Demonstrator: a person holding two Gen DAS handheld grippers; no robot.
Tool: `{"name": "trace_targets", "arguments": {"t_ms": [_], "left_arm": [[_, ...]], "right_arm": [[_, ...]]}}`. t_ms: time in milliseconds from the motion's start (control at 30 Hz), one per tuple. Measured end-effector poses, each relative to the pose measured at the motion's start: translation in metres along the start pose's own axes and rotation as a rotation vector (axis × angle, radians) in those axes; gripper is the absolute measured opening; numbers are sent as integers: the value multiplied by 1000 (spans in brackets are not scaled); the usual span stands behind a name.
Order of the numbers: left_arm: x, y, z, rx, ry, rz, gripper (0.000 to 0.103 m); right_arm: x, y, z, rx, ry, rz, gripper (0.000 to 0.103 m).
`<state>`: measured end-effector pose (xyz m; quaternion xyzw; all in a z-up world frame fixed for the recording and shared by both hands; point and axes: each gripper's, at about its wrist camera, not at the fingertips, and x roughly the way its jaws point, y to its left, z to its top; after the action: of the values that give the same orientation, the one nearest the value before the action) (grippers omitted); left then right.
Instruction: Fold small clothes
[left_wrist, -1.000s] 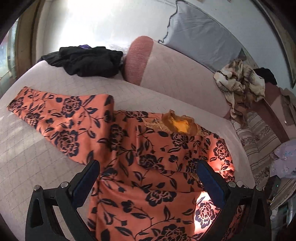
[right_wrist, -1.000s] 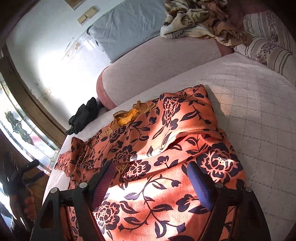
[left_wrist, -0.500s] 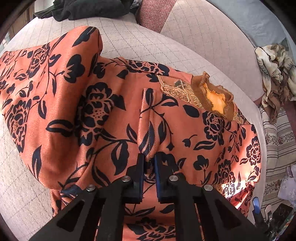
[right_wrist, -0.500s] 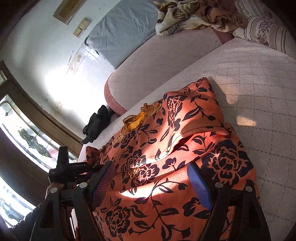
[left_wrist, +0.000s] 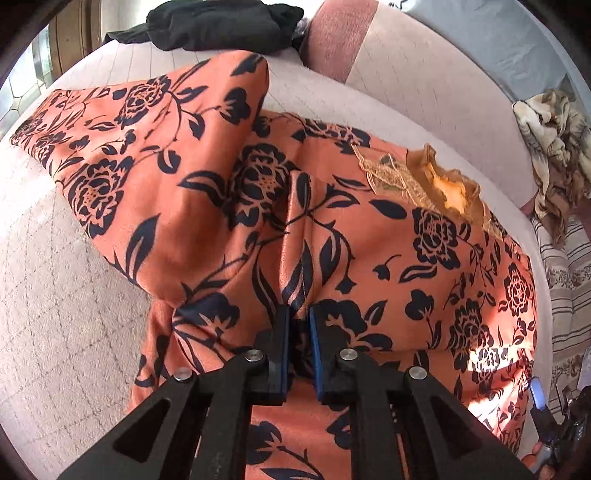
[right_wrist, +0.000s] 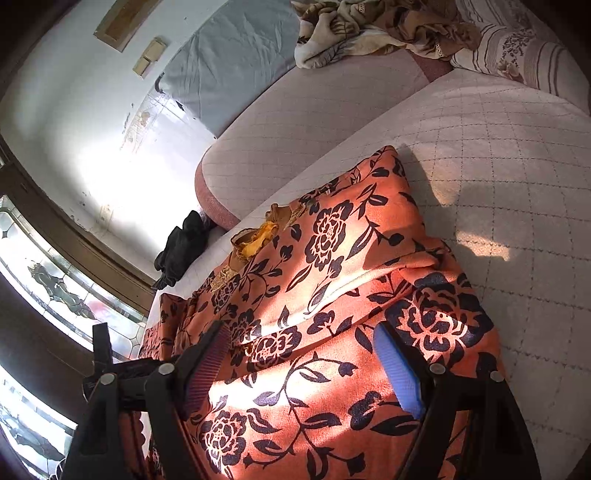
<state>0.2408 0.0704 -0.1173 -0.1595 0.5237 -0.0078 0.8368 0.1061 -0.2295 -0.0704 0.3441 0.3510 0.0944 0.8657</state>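
Observation:
An orange garment with black flower print (left_wrist: 388, 258) lies spread on the quilted sofa seat (left_wrist: 55, 295); its yellow-lined collar (left_wrist: 450, 188) points toward the backrest. My left gripper (left_wrist: 297, 321) is shut on a pinched ridge of the garment's cloth near the middle, with one sleeve (left_wrist: 129, 147) stretching out to the left. In the right wrist view the garment (right_wrist: 332, 295) fills the centre. My right gripper (right_wrist: 306, 365) is open and empty, its fingers spread just above the cloth. The left gripper's black frame (right_wrist: 103, 354) shows at the garment's far left edge.
A black garment (left_wrist: 221, 22) lies at the seat's far end by the window. A beige patterned blanket (right_wrist: 369, 26) and a striped cushion (right_wrist: 517, 48) lie on the backrest to the right. A grey pillow (right_wrist: 229, 70) leans on the wall.
My left gripper came down from open above the garment and shut on a fold of its cloth, then lifted it slightly. My right gripper stayed open, tilting a little.

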Motion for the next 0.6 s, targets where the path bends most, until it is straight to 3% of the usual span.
{"name": "trace_targets", "arguments": {"t_ms": [200, 300, 400, 467, 500, 567, 600], "left_arm": [[-1, 0, 5, 26, 17, 3, 14], [2, 3, 5, 16, 16, -21, 14], [6, 4, 4, 4, 27, -43, 14], [-1, 10, 5, -7, 48, -60, 16], [-10, 15, 5, -9, 47, -63, 21], [-37, 27, 6, 6, -21, -73, 30], [-50, 35, 7, 12, -73, -73, 45]], "right_arm": [[-12, -6, 15, 91, -21, 43, 83], [-14, 2, 43, 107, -43, 94, 91], [19, -2, 80, 129, -22, 93, 96], [64, -29, 90, 202, 75, 35, 98], [86, -47, 88, 263, 161, -43, 95], [75, -44, 85, 267, 109, -19, 94], [63, -31, 85, 222, 84, -5, 94]]}}
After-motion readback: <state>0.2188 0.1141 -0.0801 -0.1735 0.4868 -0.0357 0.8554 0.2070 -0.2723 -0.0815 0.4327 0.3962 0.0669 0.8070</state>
